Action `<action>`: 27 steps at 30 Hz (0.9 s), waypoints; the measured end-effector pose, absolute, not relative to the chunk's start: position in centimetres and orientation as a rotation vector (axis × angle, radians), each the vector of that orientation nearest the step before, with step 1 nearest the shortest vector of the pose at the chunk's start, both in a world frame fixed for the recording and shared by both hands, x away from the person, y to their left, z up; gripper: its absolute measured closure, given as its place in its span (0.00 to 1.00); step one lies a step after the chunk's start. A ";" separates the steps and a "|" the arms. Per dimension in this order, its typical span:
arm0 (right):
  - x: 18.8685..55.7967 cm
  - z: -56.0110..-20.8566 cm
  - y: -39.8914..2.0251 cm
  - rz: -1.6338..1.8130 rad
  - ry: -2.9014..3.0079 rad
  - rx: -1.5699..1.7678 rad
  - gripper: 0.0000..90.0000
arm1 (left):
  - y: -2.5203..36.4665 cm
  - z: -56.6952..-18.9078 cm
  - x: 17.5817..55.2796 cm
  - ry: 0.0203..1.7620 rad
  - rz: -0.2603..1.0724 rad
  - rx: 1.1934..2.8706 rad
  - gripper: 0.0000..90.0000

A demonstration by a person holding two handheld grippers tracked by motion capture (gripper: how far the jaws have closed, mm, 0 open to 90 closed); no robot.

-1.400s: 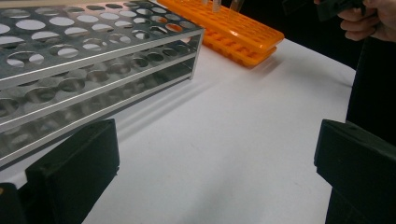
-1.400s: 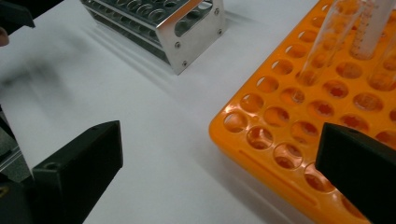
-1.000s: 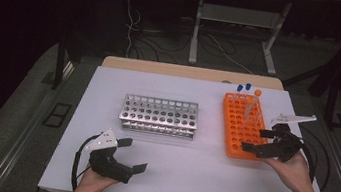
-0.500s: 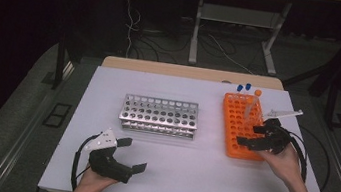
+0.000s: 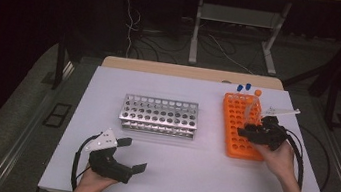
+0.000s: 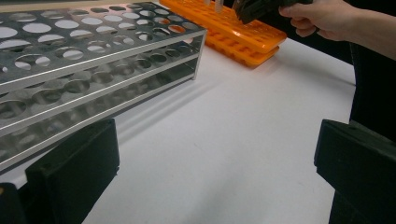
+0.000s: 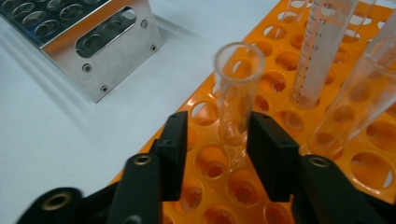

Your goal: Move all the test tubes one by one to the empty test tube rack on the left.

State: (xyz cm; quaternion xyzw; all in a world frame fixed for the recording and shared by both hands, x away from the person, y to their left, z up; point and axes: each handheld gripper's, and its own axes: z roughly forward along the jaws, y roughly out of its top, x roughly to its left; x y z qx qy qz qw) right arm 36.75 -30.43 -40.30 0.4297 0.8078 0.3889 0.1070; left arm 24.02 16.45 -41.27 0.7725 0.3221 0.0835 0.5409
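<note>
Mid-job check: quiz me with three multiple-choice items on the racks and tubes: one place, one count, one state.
1. In the high view, the metal rack stands:
A. left of the orange rack
B. right of it
C. on top of it

2. Blue caps at the orange rack's far end:
A. one
B. two
C. four

3. The tube between the right gripper's jaws is:
A. capped
B. lying on the table
C. open-topped and upright in the rack

Answers:
1. A, the high view shows the racks side by side and apart, with the metal one on the left.
2. B, two blue caps show beside one orange cap.
3. C, the right gripper view shows its open rim. It stands in a hole, and the jaws have just been closing around it, with a gap left at one jaw.
</note>
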 end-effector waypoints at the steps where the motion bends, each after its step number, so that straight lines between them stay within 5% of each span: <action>1: 36.8 -40.3 -30.4 1.139 2.376 1.261 0.67 | 16.5 -41.3 24.0 0.765 0.198 1.836 0.00; 9: 37.3 -40.7 -30.2 1.116 2.347 1.252 0.79 | 16.5 -41.2 24.0 0.766 0.206 1.835 0.00; 27: 37.0 -40.0 -29.9 1.106 2.290 1.189 0.83 | 16.6 -41.2 23.9 0.774 0.203 1.829 0.00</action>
